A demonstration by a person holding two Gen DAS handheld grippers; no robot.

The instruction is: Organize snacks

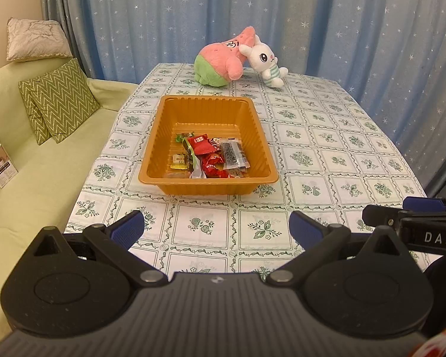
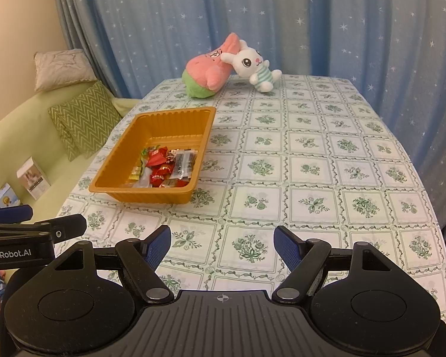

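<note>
**Snacks gathered in the tray, both tongs idle**

The orange ribbed plastic tray point(image 1: 208, 136) sat toward the worktop's point(image 2: 327, 160) left edge, wrapped snacks point(image 1: 211, 156) heaped at its near end. The left tongs point(image 1: 216, 227) and right tongs point(image 2: 222, 245) gaped wide, holding nothing. Only the right view showed the worktop's bare right side; the left view showed more green sofa point(image 1: 44, 184).

One tray point(image 1: 208, 110), two plush toys point(image 1: 220, 59), three cushions point(image 1: 62, 98), two grippers point(image 1: 217, 227).

Orange tray point(image 1: 208, 110) (red snacks point(image 1: 211, 160))
</note>
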